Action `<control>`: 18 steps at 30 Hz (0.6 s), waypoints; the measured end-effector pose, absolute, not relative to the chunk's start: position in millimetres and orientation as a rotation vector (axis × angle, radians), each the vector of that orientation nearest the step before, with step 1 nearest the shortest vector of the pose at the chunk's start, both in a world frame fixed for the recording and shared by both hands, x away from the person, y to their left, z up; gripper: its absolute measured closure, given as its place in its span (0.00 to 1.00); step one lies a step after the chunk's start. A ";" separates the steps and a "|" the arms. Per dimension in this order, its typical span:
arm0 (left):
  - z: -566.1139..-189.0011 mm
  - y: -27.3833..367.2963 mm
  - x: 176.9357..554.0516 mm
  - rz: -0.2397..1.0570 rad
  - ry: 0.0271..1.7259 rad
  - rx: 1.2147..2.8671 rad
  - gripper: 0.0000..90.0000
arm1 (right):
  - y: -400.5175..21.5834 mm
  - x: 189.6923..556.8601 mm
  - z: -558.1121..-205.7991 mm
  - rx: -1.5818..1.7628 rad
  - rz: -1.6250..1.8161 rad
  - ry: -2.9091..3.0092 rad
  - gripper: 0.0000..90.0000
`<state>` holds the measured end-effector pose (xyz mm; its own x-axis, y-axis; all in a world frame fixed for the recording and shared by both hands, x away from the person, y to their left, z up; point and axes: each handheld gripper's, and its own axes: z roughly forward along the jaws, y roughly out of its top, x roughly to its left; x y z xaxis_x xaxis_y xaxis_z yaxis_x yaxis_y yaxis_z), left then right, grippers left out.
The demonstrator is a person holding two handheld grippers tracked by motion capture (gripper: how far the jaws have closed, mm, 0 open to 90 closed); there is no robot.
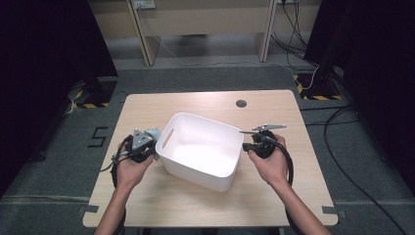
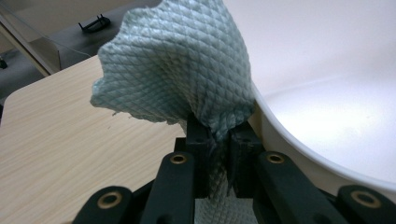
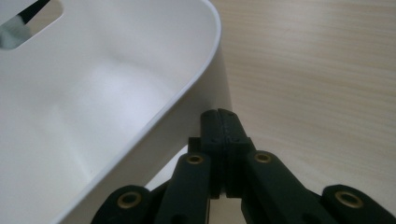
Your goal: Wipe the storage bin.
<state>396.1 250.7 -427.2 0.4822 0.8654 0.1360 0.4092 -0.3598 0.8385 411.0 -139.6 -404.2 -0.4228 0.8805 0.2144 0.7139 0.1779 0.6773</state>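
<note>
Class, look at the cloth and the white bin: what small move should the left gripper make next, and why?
Probably carry the cloth over the white bin's rim and into it. The left gripper is shut on the cloth right beside the rim, and the bin's inside looks bare.

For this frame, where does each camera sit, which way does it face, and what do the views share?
High view: above the person's side, looking forward and down on the table; both forearms, left gripper and right gripper flank the white bin.
Left gripper view: rides that gripper, facing the bin's rim; jaws pinch a teal cloth.
Right gripper view: rides that gripper, facing the bin's corner; jaws shut, empty.
Shared: bin and table in all three.
</note>
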 end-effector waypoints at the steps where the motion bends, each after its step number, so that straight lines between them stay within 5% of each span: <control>1: -427.0 249.2 396.8 0.752 1.050 1.960 0.90 | -139.4 416.6 -403.8 1.562 1.080 2.199 1.00; 10: -428.6 239.8 391.8 0.728 1.033 1.968 0.90 | -146.8 446.0 -400.4 1.643 1.103 2.128 0.99; 18: -418.6 247.5 341.5 0.750 0.986 1.990 0.89 | -158.5 428.9 -387.2 1.635 1.188 2.071 0.93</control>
<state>341.5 247.5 -418.6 0.5255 0.8356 0.1602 0.3778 -0.3978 0.8361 428.9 -158.5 -387.2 -0.3410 0.8971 0.2810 0.6956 0.0397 0.7173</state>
